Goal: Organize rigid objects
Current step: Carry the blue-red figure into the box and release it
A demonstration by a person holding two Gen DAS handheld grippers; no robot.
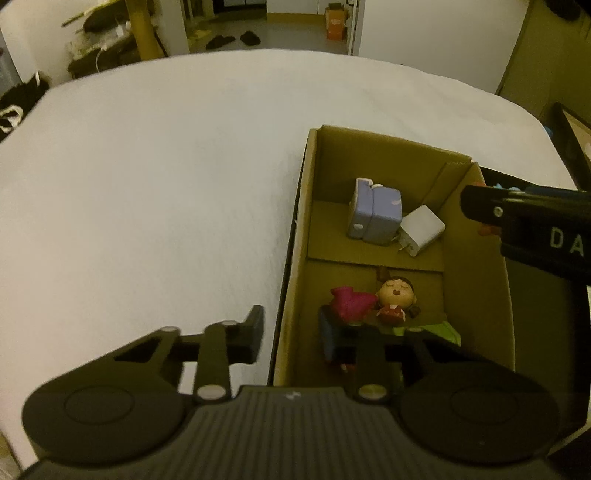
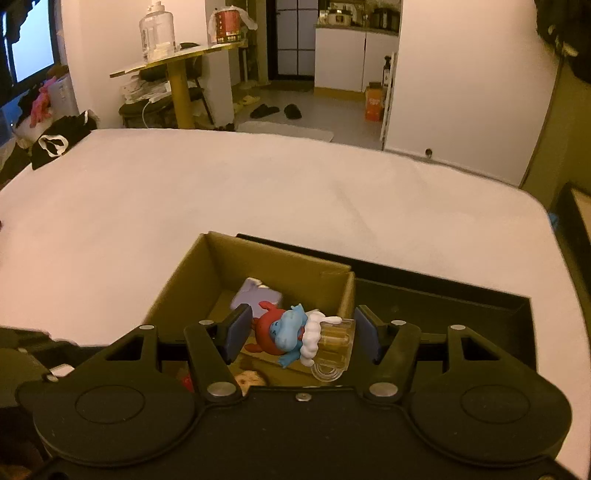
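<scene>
Writing: white letters "DA" on the right gripper's (image 1: 528,221) black body, seen from the left wrist view; the rest runs off frame. Labels on the far orange carton (image 2: 373,101) and red canister (image 2: 226,22) too small to read.
Box: one open cardboard box (image 1: 476,280) on the white bed sheet (image 1: 166,184), sitting at the sheet's right side.
Box contents, count: four seen. One lavender block (image 1: 375,214) and one white charger cube (image 1: 422,229) at the far end, touching; one girl figurine (image 1: 395,299) and one magenta toy (image 1: 351,302) at the near end, side by side.
Task item: one blue figurine (image 2: 291,332) with red cap and white beard, attached to a clear mug piece (image 2: 332,347), lying tilted between the right gripper's (image 2: 302,334) fingers above the box's near end.
Right tongs: pads apart; a gap shows on the left side, the mug side looks near the right pad; contact cannot be told.
Left tongs: left gripper (image 1: 295,332) spread wide, straddling the box's left wall, one finger (image 1: 255,328) outside over the sheet, the other inside near the toys; nothing between them.
Surroundings: one round side table (image 2: 177,59) with one clear jug (image 2: 157,31); two dark slippers (image 2: 277,110) on the floor; black tray (image 2: 480,306) right of the box.
Obstruction: left gripper's right finger hides the toys' lower parts.
</scene>
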